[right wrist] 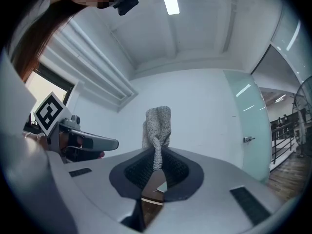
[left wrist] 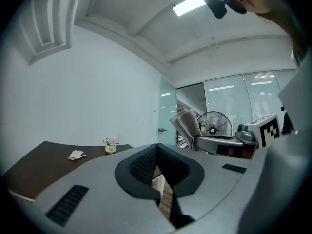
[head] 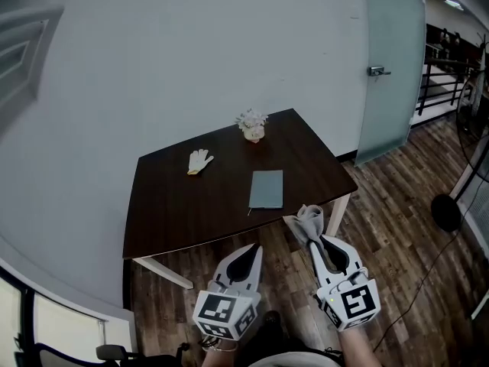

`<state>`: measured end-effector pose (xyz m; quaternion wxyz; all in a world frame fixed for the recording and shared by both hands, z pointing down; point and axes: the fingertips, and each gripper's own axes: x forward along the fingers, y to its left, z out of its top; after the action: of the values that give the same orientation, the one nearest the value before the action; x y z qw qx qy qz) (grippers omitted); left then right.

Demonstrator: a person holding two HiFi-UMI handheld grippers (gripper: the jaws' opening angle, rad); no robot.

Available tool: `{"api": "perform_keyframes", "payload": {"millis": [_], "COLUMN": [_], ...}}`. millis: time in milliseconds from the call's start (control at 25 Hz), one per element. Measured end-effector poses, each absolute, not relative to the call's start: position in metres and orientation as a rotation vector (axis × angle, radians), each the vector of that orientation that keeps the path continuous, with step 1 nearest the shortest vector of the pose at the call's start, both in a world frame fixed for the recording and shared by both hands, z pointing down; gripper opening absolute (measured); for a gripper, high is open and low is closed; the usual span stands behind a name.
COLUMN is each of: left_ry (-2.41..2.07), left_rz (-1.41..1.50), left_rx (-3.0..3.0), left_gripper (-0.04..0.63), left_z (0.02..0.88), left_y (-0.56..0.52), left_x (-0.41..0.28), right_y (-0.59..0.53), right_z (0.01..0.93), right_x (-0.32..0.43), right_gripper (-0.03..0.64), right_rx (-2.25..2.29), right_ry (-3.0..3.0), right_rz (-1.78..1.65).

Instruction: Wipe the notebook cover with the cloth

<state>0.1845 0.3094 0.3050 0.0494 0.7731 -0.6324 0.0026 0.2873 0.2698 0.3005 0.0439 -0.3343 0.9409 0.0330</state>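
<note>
One notebook on one table; right gripper fingers pinch one cloth; left gripper fingers seemingly closed.

The desk had a very dark brown top on pale cream legs. Near its front edge, the notebook showed a plain, muted grey-green cover. The cloth was light grey with a fine knitted weave. An off-white glove lay toward the desk's back left corner, and a cream pot of whitish-pink flowers stood at the back edge. The left gripper and right gripper were pale grey with black ribbed pads. Their marker cubes bore black-and-white squares. The floor was dark brown wood plank, and the wall was pale grey.
</note>
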Motion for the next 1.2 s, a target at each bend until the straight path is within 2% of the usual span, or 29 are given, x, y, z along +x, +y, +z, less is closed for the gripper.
{"api": "perform_keyframes", "payload": {"millis": [1200], "left_ry": [-1.777], "left_rz": [0.017], "left_rx": [2.423], "left_gripper": [0.018], "left_z": [0.33], "left_y": [0.166], "left_x": [0.031], "right_y": [0.127], "right_z": [0.315], "right_x": [0.131], "right_gripper": [0.041], "right_rx": [-1.143], "right_ry": [2.885], "right_rz": [0.057]}}
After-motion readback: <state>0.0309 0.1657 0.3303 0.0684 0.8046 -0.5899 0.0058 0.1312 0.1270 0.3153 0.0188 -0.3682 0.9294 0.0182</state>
